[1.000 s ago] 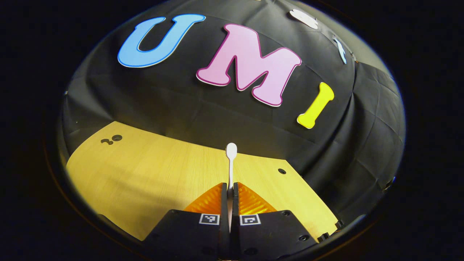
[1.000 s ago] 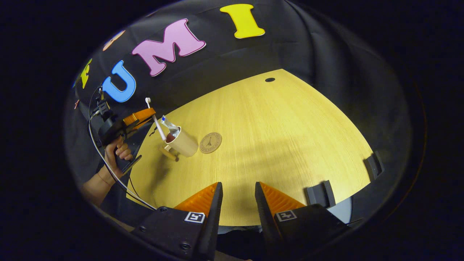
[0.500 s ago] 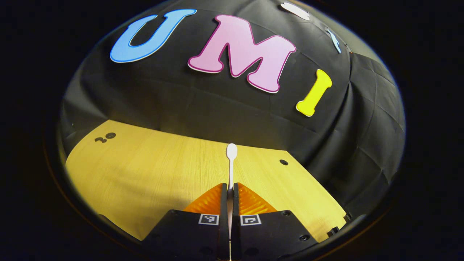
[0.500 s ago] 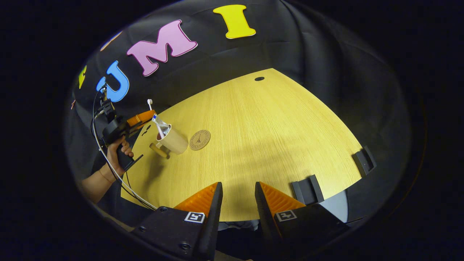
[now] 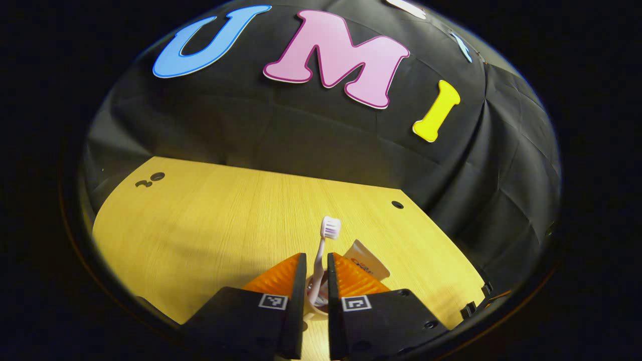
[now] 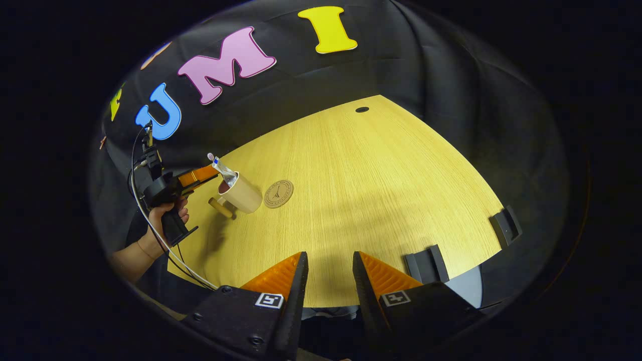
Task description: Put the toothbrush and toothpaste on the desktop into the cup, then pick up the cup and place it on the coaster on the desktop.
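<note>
A white toothbrush (image 5: 330,228) stands head-up, leaning between the parted fingers of my left gripper (image 5: 316,256), which is open and not pressing on it. The toothpaste tube (image 5: 368,260) pokes up just to its right. In the right gripper view the beige cup (image 6: 242,194) with a handle stands on the wooden table (image 6: 381,190), holding the toothpaste (image 6: 223,170) and the toothbrush (image 6: 211,157). The left gripper (image 6: 198,175) hovers at the cup's rim, held by a hand (image 6: 168,216). The round brown coaster (image 6: 279,194) lies right beside the cup. My right gripper (image 6: 328,265) is open over the near edge.
Two black clamps (image 6: 426,263) (image 6: 506,225) sit on the table's near right edge. Small dark holes (image 5: 397,204) (image 5: 158,176) mark the tabletop's far side. A cable (image 6: 150,235) trails from the left gripper. Black cloth walls close off the back.
My left gripper lowered the toothbrush into the cup and then opened, letting it go. The brush now leans inside beside the toothpaste. The right gripper barely moved.
</note>
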{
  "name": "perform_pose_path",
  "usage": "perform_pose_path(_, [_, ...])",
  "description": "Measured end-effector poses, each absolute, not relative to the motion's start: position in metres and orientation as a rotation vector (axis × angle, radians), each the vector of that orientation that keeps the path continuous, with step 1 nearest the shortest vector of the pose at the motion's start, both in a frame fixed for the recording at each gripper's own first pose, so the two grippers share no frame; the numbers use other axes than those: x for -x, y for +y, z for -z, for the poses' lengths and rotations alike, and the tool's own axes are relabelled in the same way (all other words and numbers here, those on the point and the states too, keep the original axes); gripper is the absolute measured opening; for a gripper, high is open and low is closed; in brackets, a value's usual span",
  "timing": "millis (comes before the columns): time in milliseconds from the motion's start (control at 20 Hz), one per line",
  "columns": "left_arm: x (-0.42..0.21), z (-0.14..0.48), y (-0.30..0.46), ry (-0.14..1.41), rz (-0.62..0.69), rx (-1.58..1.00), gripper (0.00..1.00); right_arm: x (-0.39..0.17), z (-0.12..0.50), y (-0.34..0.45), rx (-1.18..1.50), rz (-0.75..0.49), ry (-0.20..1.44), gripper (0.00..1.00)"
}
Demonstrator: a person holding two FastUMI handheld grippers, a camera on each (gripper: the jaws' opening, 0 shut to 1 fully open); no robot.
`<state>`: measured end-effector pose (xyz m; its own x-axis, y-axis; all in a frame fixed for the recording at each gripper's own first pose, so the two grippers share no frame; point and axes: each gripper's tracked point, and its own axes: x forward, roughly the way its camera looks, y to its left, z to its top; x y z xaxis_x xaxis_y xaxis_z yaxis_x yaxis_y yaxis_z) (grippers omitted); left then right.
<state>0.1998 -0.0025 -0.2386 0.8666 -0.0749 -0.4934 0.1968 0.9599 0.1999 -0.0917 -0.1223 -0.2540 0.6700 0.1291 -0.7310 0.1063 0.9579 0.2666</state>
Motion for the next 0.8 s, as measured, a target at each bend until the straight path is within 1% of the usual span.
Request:
perform_pose_path(50, [-0.194, 0.242, -0.002, 0.529, 0.141, -0.238, 0.19, 0.091, 0.254, -0.122, -0.305, -0.014, 0.839, 0.55])
perform_pose_path(100, [-0.187, 0.244, -0.004, 0.556, 0.148, -0.224, 0.36, 0.091, 0.254, -0.122, -0.313, -0.016, 0.838, 0.55])
perform_pose_path(150, [-0.179, 0.245, -0.004, 0.580, 0.160, -0.218, 0.47, 0.090, 0.253, -0.121, -0.324, -0.016, 0.838, 0.55])
perform_pose_path(200, [-0.171, 0.243, -0.005, 0.604, 0.177, -0.226, 0.41, 0.089, 0.252, -0.120, -0.332, -0.019, 0.840, 0.55])
perform_pose_path(250, [-0.162, 0.242, -0.006, 0.626, 0.198, -0.242, 0.51, 0.087, 0.250, -0.117, -0.340, -0.028, 0.837, 0.55])
perform_pose_path(350, [-0.145, 0.236, -0.003, 0.676, 0.235, -0.299, 0.47, 0.081, 0.250, -0.106, -0.344, -0.048, 0.833, 0.55])
perform_pose_path(400, [-0.138, 0.233, 0.000, 0.697, 0.246, -0.341, 0.59, 0.079, 0.251, -0.103, -0.343, -0.057, 0.835, 0.55])
perform_pose_path(450, [-0.131, 0.230, 0.002, 0.717, 0.258, -0.376, 0.51, 0.079, 0.253, -0.102, -0.345, -0.064, 0.838, 0.55])
perform_pose_path(650, [-0.105, 0.232, 0.007, 0.841, 0.331, -0.483, 0.51, 0.075, 0.259, -0.095, -0.365, -0.078, 0.846, 0.55])
perform_pose_path(800, [-0.099, 0.238, 0.018, 0.893, 0.345, -0.576, 0.51, 0.075, 0.259, -0.095, -0.371, -0.080, 0.845, 0.55])
